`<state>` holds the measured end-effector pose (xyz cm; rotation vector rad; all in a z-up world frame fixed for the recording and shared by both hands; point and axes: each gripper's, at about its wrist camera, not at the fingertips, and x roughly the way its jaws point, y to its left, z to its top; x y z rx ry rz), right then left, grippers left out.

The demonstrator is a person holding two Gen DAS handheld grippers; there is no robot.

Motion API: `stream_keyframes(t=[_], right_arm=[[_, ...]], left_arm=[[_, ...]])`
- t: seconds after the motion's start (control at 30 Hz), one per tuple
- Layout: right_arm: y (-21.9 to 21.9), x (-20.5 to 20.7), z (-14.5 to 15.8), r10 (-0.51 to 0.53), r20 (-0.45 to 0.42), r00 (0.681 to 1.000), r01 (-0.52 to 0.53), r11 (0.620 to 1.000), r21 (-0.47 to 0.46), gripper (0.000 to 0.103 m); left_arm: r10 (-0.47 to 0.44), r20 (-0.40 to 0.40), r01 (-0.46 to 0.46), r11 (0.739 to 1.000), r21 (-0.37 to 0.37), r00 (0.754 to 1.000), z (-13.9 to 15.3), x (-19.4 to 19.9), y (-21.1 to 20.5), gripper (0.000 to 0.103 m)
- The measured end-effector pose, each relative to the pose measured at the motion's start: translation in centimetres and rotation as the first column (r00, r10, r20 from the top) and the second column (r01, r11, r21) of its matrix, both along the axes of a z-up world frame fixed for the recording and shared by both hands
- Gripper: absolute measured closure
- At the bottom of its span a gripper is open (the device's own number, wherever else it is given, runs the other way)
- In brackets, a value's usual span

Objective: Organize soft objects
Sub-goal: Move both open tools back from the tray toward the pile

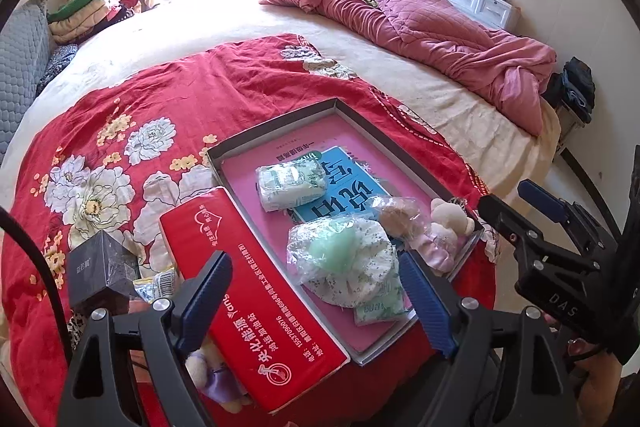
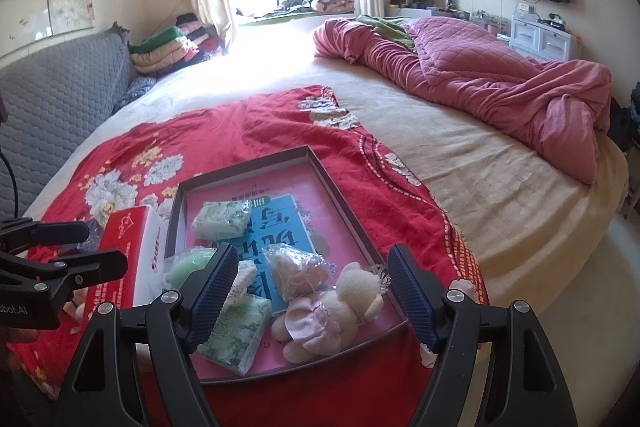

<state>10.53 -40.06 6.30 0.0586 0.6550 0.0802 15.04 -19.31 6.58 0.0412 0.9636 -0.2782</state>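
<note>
A shallow grey tray (image 1: 280, 119) with a pink lining lies on the red floral blanket (image 1: 160, 107). In it are a blue book (image 1: 348, 187), a white-green tissue pack (image 1: 290, 187), a bagged green sponge (image 1: 344, 263), a bagged tan sponge (image 1: 396, 215), a cream plush bear (image 1: 444, 231) in a pink dress, and a second green tissue pack (image 1: 380, 307). My left gripper (image 1: 316, 303) hangs open above the green sponge, holding nothing. My right gripper (image 2: 312, 295) is open above the plush bear (image 2: 340, 311) and the tan sponge (image 2: 296, 271), also holding nothing.
A red tissue box (image 1: 256, 303) lies left of the tray, with a small plush in a purple dress (image 1: 216, 375) and a black box (image 1: 104, 267) beside it. A pink quilt (image 2: 500, 87) is bunched at the bed's far right. Folded clothes (image 2: 168, 47) are stacked by the window.
</note>
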Motion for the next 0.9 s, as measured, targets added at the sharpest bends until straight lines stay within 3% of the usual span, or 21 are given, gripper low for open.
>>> stream_keyframes(t=[0.3, 0.9], right_arm=[[0.2, -1.3, 1.9, -0.036, 0.05, 0.998, 0.037, 0.999, -0.014, 0.024], [4.6, -3.5, 5.2, 0.061, 0.11, 0.992, -0.055, 0.997, -0.055, 0.024]], left_arm=[[0.018, 0.056, -0.02, 1.0, 0.022, 0.998, 1.9, -1.7, 1.6, 0.018], [0.079, 0.081, -0.079, 0.997, -0.002, 0.994, 3.1, -5.2, 5.8, 0.018]])
